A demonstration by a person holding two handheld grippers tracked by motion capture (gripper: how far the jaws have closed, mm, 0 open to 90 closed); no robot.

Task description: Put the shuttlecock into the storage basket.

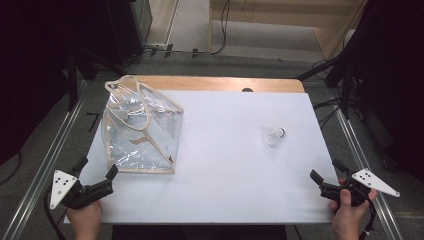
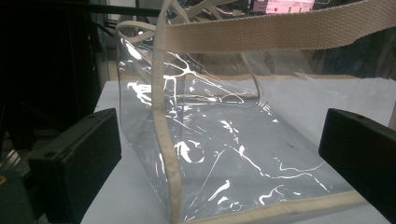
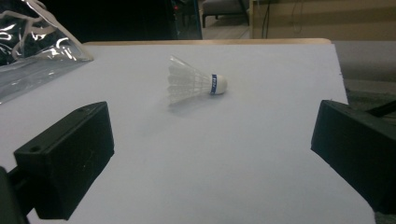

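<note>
Shuttlecock: was seen lying on its side on the white table, right of centre, well apart from the clear bag.
Axis: its long axis was laid across the table, cork end toward the right edge, skirt toward the bag.
Right gripper: was held at the near right corner, jaws spread wide and empty; the shuttlecock lay ahead of it and slightly left, so this hand was judged the nearer.
Left gripper: was held just beside the bag's near corner, jaws apart, nothing clamped.
Bag trim: cream webbing handles and edging were noted.
Writing: a blue band on the cork carried lettering too small to be read.
</note>
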